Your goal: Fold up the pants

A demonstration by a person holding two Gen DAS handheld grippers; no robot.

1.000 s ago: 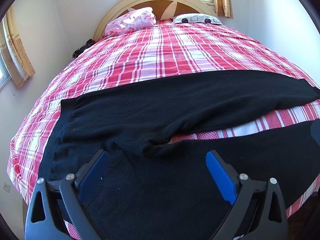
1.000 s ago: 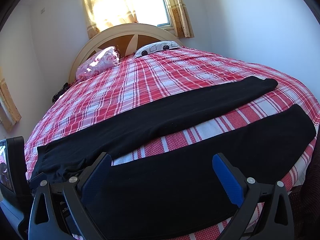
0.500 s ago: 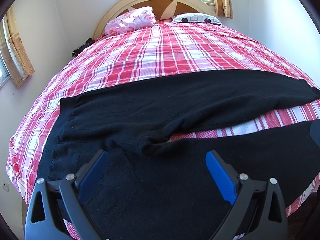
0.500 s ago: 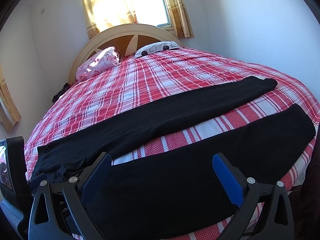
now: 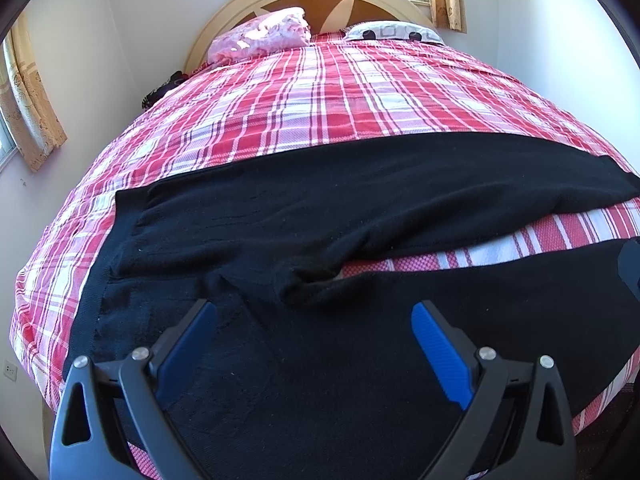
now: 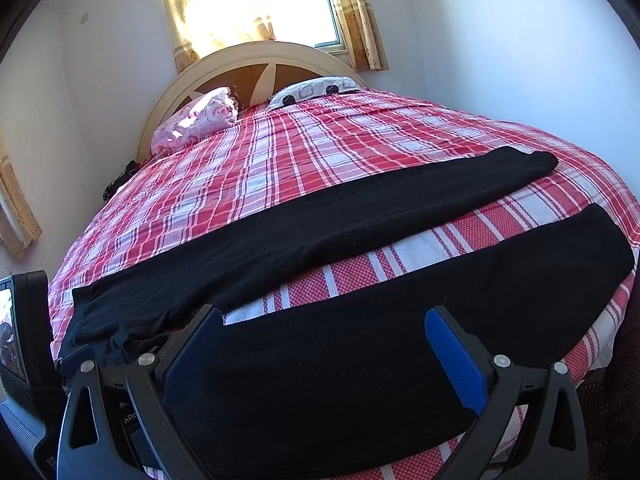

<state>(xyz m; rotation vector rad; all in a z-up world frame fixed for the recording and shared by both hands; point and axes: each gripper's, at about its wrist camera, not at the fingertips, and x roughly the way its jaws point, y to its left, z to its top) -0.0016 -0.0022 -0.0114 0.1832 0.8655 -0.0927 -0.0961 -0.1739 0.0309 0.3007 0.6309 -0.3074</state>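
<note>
Black pants (image 5: 320, 208) flat, legs apart; near leg at bed (image 5: 304, 92) edge.

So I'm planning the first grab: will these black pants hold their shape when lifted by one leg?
Probably not. The black pants look like soft knit, already bunched at the crotch, so a lifted leg would likely droop. They lie flat on the plaid bedspread and would probably drag rather than slide.
</note>
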